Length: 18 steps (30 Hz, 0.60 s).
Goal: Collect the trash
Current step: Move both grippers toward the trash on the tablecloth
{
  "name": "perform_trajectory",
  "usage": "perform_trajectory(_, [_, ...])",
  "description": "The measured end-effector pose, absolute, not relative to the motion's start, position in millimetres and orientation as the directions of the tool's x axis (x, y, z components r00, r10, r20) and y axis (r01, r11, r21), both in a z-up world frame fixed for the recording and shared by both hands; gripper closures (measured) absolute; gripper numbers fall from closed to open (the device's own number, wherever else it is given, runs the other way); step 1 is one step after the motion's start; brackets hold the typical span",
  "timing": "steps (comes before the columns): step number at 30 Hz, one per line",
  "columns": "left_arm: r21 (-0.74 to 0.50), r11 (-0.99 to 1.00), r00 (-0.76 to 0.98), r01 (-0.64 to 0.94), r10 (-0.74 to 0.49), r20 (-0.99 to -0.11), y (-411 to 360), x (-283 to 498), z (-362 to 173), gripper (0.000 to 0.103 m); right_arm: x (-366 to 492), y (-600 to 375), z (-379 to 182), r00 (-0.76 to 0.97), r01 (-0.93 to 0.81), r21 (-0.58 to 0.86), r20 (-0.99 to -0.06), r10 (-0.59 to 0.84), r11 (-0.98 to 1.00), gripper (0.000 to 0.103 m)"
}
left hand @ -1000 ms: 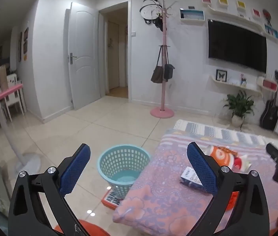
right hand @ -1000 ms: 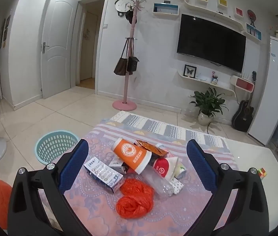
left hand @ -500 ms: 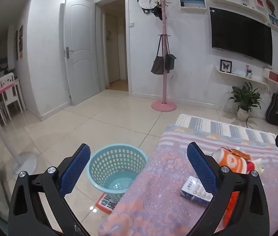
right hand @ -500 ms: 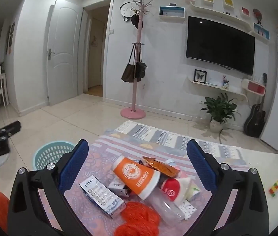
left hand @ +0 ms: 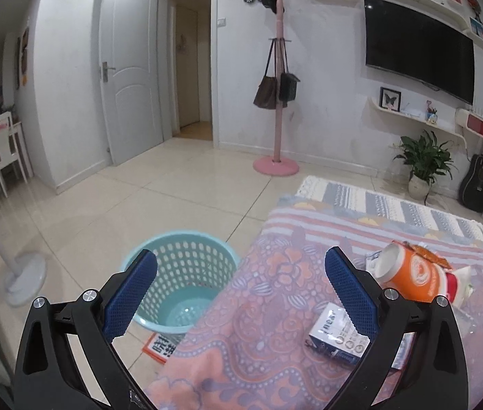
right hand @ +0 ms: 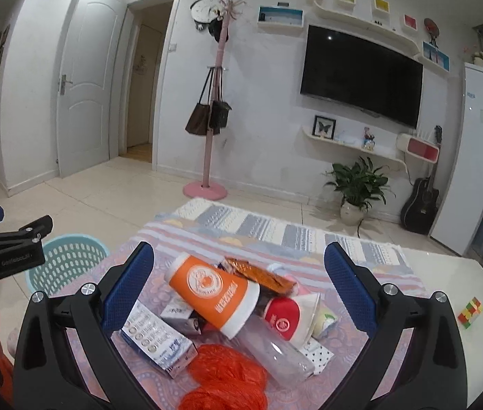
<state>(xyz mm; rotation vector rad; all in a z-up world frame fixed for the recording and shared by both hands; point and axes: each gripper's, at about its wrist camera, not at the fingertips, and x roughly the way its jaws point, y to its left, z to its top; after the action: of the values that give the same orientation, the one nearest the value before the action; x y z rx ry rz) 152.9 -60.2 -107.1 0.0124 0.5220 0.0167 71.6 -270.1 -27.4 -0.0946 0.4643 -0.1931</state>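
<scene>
Left gripper (left hand: 239, 294): fingers spread wide, nothing between them; held over the left edge of the bench, with the basket showing past the left finger and the patterned cloth past the right one.
Right gripper (right hand: 238, 292): fingers spread wide, holding nothing; hovering above the trash pile, not touching it.
Bench (right hand: 439, 273): glossy white top, mostly draped in a patterned cloth (left hand: 275, 307) of pink, purple and striped bands.
Trash pile: heaped in the middle of the cloth, between the right gripper's fingers in the right wrist view.
Orange cup (right hand: 214, 294): lying on its side on top of the pile, open mouth toward the basket side, white base toward the camera.
Red-and-white cup (right hand: 289, 314): on its side, just beside the orange cup, touching it.
Snack wrapper (right hand: 262, 276): orange-brown foil, lying behind the two cups.
Carton (right hand: 159, 341): long white-and-blue box, flat on the cloth at the left of the pile; seen also in the left wrist view (left hand: 337, 335) partly behind the right finger.
Clear bottle (right hand: 275, 348): on its side, under the cups.
Orange plastic bag (right hand: 228, 382): crumpled, nearest the camera.
Basket (left hand: 180, 280): teal, perforated, standing upright on the floor just beside the bench's left edge; inside looks bare.
Puzzle cube (right hand: 470, 312): on the bare bench top, well apart from the pile.
</scene>
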Motion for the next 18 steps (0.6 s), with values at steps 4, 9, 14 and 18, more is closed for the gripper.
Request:
perform_trajectory(4, [0.035, 0.999, 0.871, -0.031, 0.045, -0.489, -59, 154, -114, 0.007, 78, -276, -44, 0.853, 0.161, -0.109, -0.485, -0.194, 0.981, 0.008])
perform_trajectory(9, [0.020, 1.000, 0.862, -0.016, 0.024, -0.506, -59, 156, -117, 0.007, 79, -273, -55, 0.843, 0.184, -0.128, -0.489, -0.223, 0.975, 0.008])
perform_trajectory(14, [0.032, 0.999, 0.870, 0.017, 0.001, -0.494, -68, 153, -120, 0.007, 73, -274, -53, 0.854, 0.190, -0.130, -0.468, -0.229, 0.973, 0.008])
perform_trajectory(18, [0.038, 0.999, 0.879, 0.031, -0.009, -0.476, -75, 149, -120, 0.007, 71, -279, -48, 0.855, 0.197, -0.115, -0.466, -0.229, 0.974, 0.008])
